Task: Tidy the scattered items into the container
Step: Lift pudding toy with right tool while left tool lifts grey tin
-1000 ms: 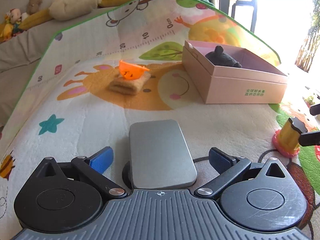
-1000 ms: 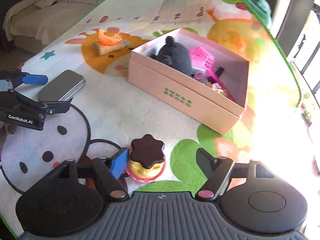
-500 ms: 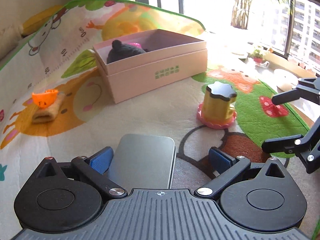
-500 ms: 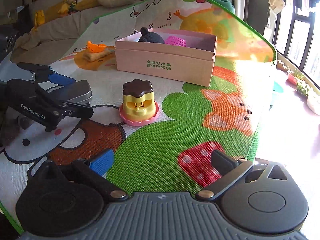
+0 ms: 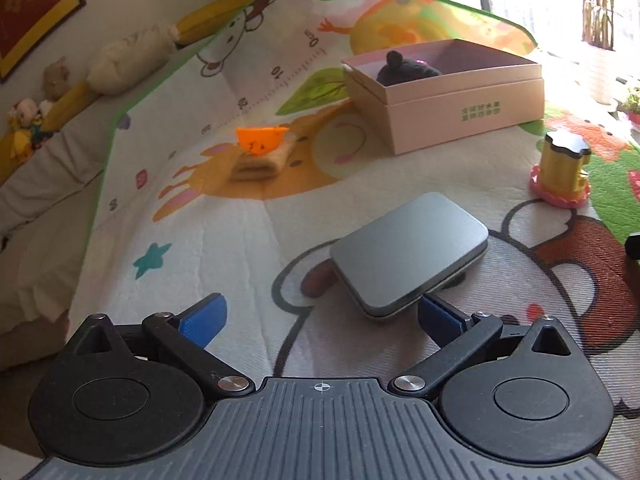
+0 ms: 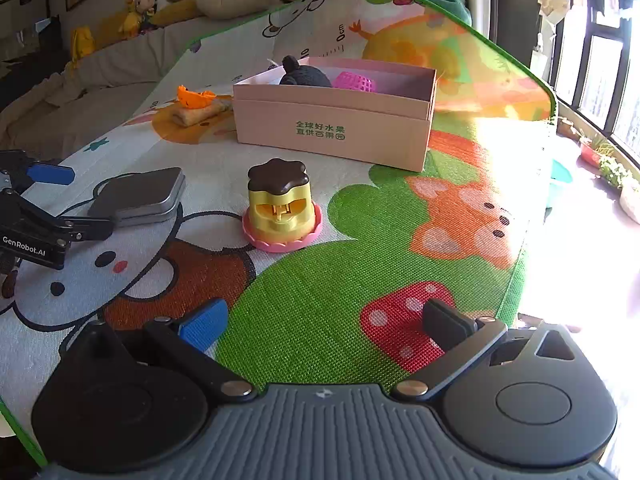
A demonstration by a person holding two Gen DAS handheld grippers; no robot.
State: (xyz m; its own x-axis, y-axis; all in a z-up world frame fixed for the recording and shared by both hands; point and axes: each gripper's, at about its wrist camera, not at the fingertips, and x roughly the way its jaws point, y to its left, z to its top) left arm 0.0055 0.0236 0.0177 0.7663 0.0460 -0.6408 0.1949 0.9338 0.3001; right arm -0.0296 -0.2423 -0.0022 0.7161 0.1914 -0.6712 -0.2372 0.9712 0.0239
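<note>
Both claws wide — tin (image 5: pixel 408 256) ungripped

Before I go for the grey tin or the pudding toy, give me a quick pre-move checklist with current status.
1. Left gripper open: ok.
2. Tin between the left fingers: not ok; only its near corner is by the right finger, the tin sits off to that side.
3. Right gripper open: ok, its jaws have just been opening, nothing between them.
4. Pudding toy upright, clear path ahead of the right gripper: ok.
5. Box open on top, with room: ok.
6. Grippers apart: ok.
</note>
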